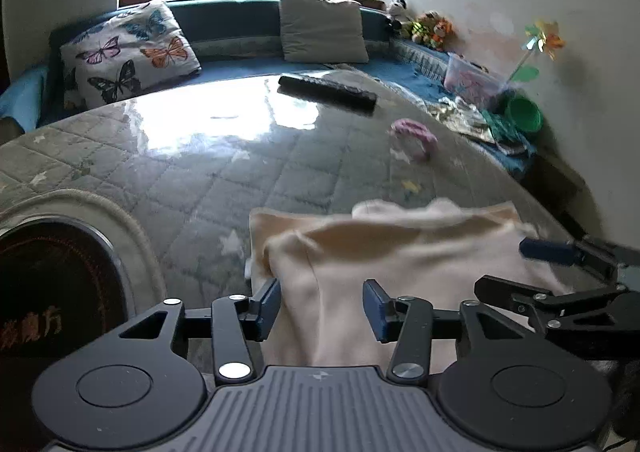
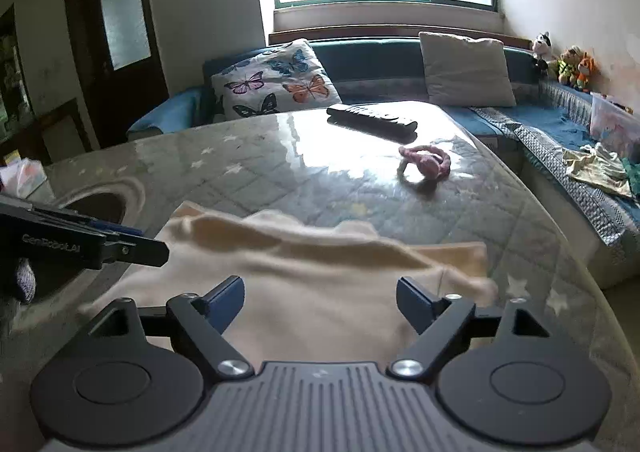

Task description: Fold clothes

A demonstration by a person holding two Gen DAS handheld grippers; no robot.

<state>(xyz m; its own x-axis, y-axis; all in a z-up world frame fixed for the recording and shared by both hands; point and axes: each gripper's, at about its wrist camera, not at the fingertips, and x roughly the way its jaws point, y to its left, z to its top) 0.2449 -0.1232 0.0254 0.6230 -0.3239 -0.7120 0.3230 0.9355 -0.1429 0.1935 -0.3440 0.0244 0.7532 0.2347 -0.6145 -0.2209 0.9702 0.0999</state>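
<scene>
A cream garment lies bunched on the glass-topped table; it also shows in the right wrist view. My left gripper is open, its fingers spread over the garment's near edge with cloth between them, not pinched. My right gripper is open above the garment's near part. The right gripper also shows at the right of the left wrist view. The left gripper shows at the left of the right wrist view.
A black remote and a pink hair tie lie farther back on the table. A round recess sits at the table's left. A blue sofa with a butterfly pillow, grey pillow, toys and clothes runs behind and right.
</scene>
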